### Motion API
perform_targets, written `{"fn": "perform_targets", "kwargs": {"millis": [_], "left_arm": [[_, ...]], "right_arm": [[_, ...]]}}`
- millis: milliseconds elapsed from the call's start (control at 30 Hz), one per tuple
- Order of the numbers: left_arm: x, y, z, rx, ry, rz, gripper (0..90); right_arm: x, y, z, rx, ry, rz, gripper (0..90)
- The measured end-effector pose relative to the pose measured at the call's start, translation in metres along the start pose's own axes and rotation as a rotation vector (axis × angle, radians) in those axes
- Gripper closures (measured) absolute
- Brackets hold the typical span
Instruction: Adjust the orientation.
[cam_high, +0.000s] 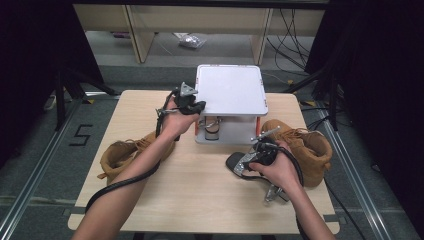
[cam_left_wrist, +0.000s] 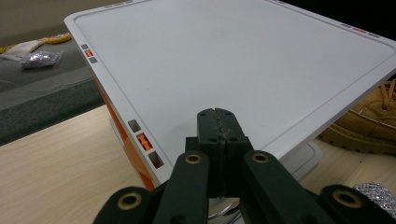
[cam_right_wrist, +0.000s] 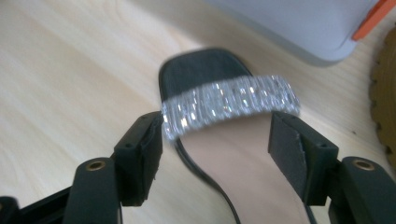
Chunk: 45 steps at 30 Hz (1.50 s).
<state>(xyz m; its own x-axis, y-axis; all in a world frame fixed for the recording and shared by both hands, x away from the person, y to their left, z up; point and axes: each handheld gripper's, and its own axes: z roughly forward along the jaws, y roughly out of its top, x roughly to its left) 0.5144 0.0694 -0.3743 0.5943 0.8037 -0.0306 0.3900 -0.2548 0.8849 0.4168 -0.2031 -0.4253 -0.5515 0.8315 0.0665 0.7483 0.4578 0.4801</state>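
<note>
Sandal (cam_right_wrist: 219, 140) between spread right tongs (cam_right_wrist: 217, 144), apparently untouched; left tongs (cam_left_wrist: 218, 135) closed

Two tan lace-up boots (cam_high: 131, 154) (cam_high: 303, 146) lying at left and right table edges, well apart. Light wooden table (cam_high: 200, 195). On grey floor beyond far edge: crumpled silvery bag (cam_high: 192, 41), loose black cables (cam_high: 292, 35), wooden furniture legs (cam_high: 140, 34). Black "5" marking (cam_high: 81, 135) on floor at left. Metal rails (cam_high: 25, 195) flanking table along both sides.
</note>
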Motion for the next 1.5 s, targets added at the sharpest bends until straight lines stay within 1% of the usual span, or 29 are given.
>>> {"fn": "perform_targets", "kwargs": {"millis": [67, 200, 233, 267, 400, 500, 533, 567, 600, 633, 700, 767, 833, 900, 1000, 1033, 1067, 1100, 1133, 1167, 1200, 1233, 1267, 1300, 1333, 1400, 1433, 1467, 1500], "left_arm": [[0.0, 0.0, 0.001, 0.0, -0.004, -0.006, 89.8], [0.0, 0.0, 0.0, -0.001, -0.005, -0.001, 89.8], [0.001, 0.0, 0.0, -0.001, -0.006, -0.002, 89.8], [0.001, 0.0, 0.0, -0.007, -0.009, -0.006, 89.8], [0.001, 0.0, 0.0, 0.0, -0.008, -0.001, 89.8], [0.001, 0.0, 0.0, 0.003, -0.009, -0.004, 89.8], [0.001, 0.0, 0.0, 0.002, -0.01, -0.005, 89.8], [0.001, 0.0, 0.0, -0.005, -0.013, -0.008, 89.8], [0.001, 0.0, 0.0, -0.006, -0.014, -0.008, 89.8], [0.001, 0.0, 0.0, -0.007, -0.014, -0.01, 89.8], [0.001, 0.0, 0.0, -0.007, -0.014, -0.01, 89.8], [0.001, 0.0, 0.0, 0.0, -0.01, -0.009, 89.8], [0.001, 0.0, 0.0, 0.004, -0.007, -0.008, 89.8], [0.001, 0.0, 0.0, 0.003, -0.008, -0.01, 89.8], [0.001, 0.0, 0.0, 0.002, -0.008, -0.008, 89.8], [0.001, 0.0, 0.0, 0.002, -0.008, -0.008, 89.8], [0.001, 0.0, 0.0, 0.001, -0.011, -0.007, 89.8], [0.001, 0.0, 0.0, 0.001, -0.011, -0.007, 89.8], [0.001, 0.0, 0.0, 0.0, -0.011, -0.007, 89.8], [0.001, 0.0, 0.0, 0.003, -0.008, -0.007, 89.8], [0.001, 0.0, 0.0, 0.003, -0.008, -0.007, 89.8], [0.001, 0.0, 0.0, 0.003, -0.008, -0.007, 89.8], [0.001, 0.0, 0.0, 0.003, -0.008, -0.007, 89.8], [0.001, 0.0, 0.0, 0.004, -0.008, -0.006, 89.8], [0.001, 0.0, 0.0, 0.001, -0.01, -0.006, 89.8], [0.001, 0.0, 0.0, 0.004, -0.007, -0.005, 89.8], [0.001, 0.0, 0.0, 0.005, -0.007, -0.003, 89.8], [0.001, 0.001, 0.0, 0.006, -0.007, -0.001, 89.8], [0.001, 0.001, 0.0, 0.005, -0.009, -0.001, 89.8]], "right_arm": [[-0.004, -0.004, -0.004, 0.016, -0.002, -0.019, 33.8], [-0.011, -0.01, -0.01, 0.059, -0.021, -0.033, 31.7], [-0.015, -0.011, -0.009, 0.083, -0.042, -0.053, 31.5], [-0.018, -0.012, -0.008, 0.104, -0.049, -0.065, 31.5], [-0.027, -0.017, 0.001, 0.156, -0.063, -0.08, 31.4], [-0.031, -0.02, 0.008, 0.19, -0.055, -0.089, 30.8], [-0.033, -0.02, 0.01, 0.187, -0.043, -0.091, 30.6], [-0.034, -0.021, 0.012, 0.198, -0.02, -0.079, 30.4], [-0.034, -0.022, 0.013, 0.212, -0.012, -0.061, 30.4], [-0.034, -0.022, 0.015, 0.218, -0.01, -0.058, 30.4], [-0.035, -0.023, 0.017, 0.241, -0.023, -0.074, 30.5], [-0.036, -0.023, 0.019, 0.256, -0.007, -0.079, 30.5], [-0.035, -0.024, 0.022, 0.274, 0.003, -0.071, 29.8], [-0.035, -0.025, 0.024, 0.279, 0.005, -0.084, 30.3], [-0.035, -0.026, 0.027, 0.289, 0.004, -0.077, 30.8], [-0.037, -0.026, 0.03, 0.302, 0.007, -0.092, 31.1], [-0.037, -0.027, 0.031, 0.306, 0.01, -0.093, 31.1], [-0.037, -0.028, 0.033, 0.313, -0.001, -0.1, 31.3], [-0.038, -0.027, 0.034, 0.326, -0.001, -0.121, 31.7], [-0.038, -0.028, 0.034, 0.332, -0.009, -0.104, 31.9], [-0.037, -0.028, 0.035, 0.332, -0.012, -0.103, 31.9], [-0.038, -0.027, 0.036, 0.337, -0.004, -0.113, 32.0], [-0.035, -0.027, 0.036, 0.358, -0.003, -0.071, 32.1], [-0.038, -0.027, 0.037, 0.349, 0.006, -0.114, 33.6], [-0.038, -0.026, 0.037, 0.357, -0.002, -0.115, 34.9], [-0.039, -0.025, 0.039, 0.364, -0.001, -0.128, 37.2], [-0.038, -0.025, 0.04, 0.372, 0.005, -0.138, 40.4], [-0.039, -0.024, 0.04, 0.374, 0.0, -0.161, 41.2], [-0.038, -0.023, 0.039, 0.387, -0.004, -0.153, 41.8]]}}
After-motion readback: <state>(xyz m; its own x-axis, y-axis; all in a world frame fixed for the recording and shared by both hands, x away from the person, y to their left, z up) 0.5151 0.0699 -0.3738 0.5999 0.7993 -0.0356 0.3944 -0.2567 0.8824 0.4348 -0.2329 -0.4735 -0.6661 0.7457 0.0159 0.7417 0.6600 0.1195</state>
